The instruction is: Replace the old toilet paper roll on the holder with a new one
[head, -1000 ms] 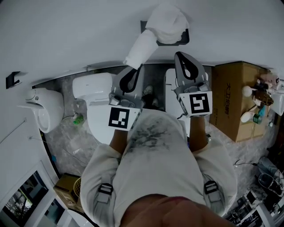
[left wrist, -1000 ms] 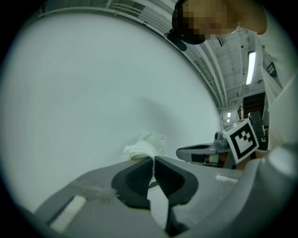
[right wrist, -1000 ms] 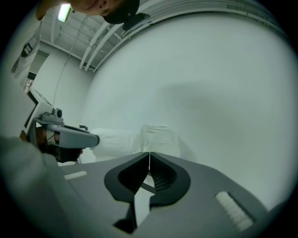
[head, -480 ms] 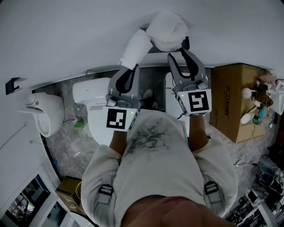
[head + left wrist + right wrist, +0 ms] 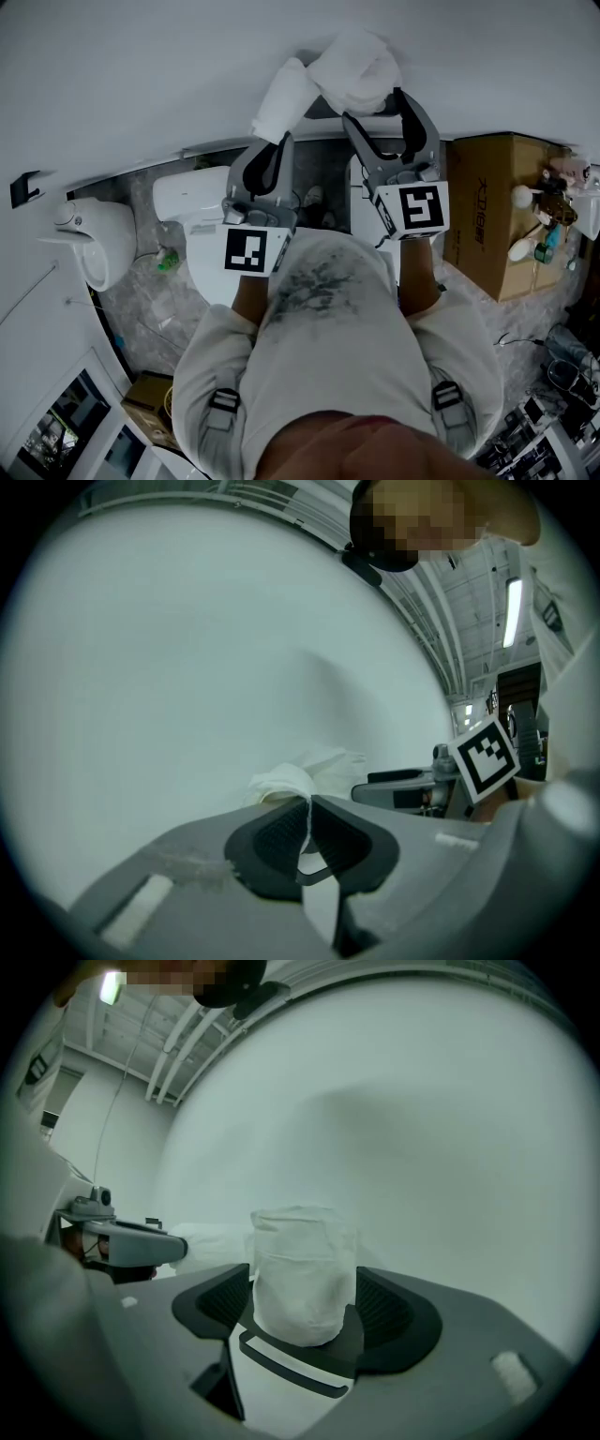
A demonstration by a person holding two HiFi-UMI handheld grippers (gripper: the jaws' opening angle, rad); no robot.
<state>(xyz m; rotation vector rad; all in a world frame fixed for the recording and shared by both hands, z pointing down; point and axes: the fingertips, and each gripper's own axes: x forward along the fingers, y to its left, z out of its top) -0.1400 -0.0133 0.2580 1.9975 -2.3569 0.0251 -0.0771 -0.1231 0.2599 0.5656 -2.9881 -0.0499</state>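
A white toilet paper roll (image 5: 356, 66) sits at the wall, and a bit of dark holder (image 5: 321, 110) shows beneath it. My right gripper (image 5: 375, 105) has just been opening. Its jaws stand wide on either side of the roll (image 5: 302, 1274), and the pads do not press on it. A loose tail of paper (image 5: 281, 98) hangs off the roll to the left. My left gripper (image 5: 272, 142) is shut on that tail, a thin sheet (image 5: 305, 822) pinched between its pads. In the left gripper view, bunched paper (image 5: 300, 772) lies just beyond the jaws.
A white toilet (image 5: 202, 216) stands below the holder, with a white fixture (image 5: 94, 234) on the wall at left. A cardboard box (image 5: 492, 206) stands at right with small items (image 5: 548, 206) beside it. The plain wall fills the space behind the roll.
The right gripper was shut below the roll; its jaws have spread and now bracket the roll. Both grippers moved up the picture toward the wall. The left gripper keeps the paper tail.
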